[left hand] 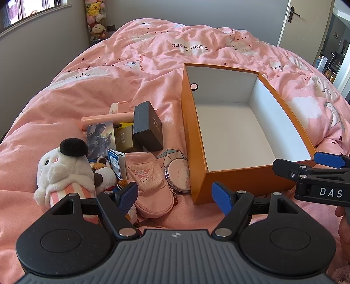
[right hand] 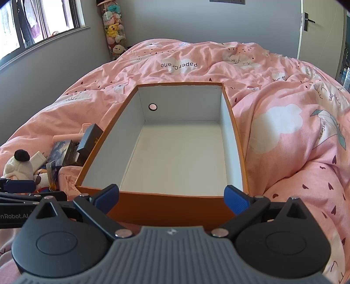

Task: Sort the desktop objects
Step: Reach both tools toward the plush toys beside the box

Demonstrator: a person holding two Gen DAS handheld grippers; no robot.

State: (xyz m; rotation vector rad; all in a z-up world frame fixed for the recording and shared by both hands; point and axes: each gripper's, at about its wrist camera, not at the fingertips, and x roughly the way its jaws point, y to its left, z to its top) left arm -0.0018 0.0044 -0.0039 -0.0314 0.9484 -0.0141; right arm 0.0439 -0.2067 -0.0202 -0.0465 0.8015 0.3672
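Pink bedding (left hand: 153, 65) carries an empty orange box (left hand: 218, 181), with a pile of small things just left of it: plush toy (left hand: 63, 172), dark box (left hand: 148, 129), pink pouch (left hand: 151, 185). Both the left hand-held gripper (left hand: 175, 196) and the right hand-held gripper (right hand: 171, 197) gape wide, holding nothing. Sorting looks unstarted; the next move likely calls for lowering onto one item.

A pink quilt (left hand: 153, 56) printed with clouds covers the bed. Plush toys (right hand: 113, 30) are stacked in the corner, near a window (right hand: 39, 19). A door (left hand: 306, 21) stands right.
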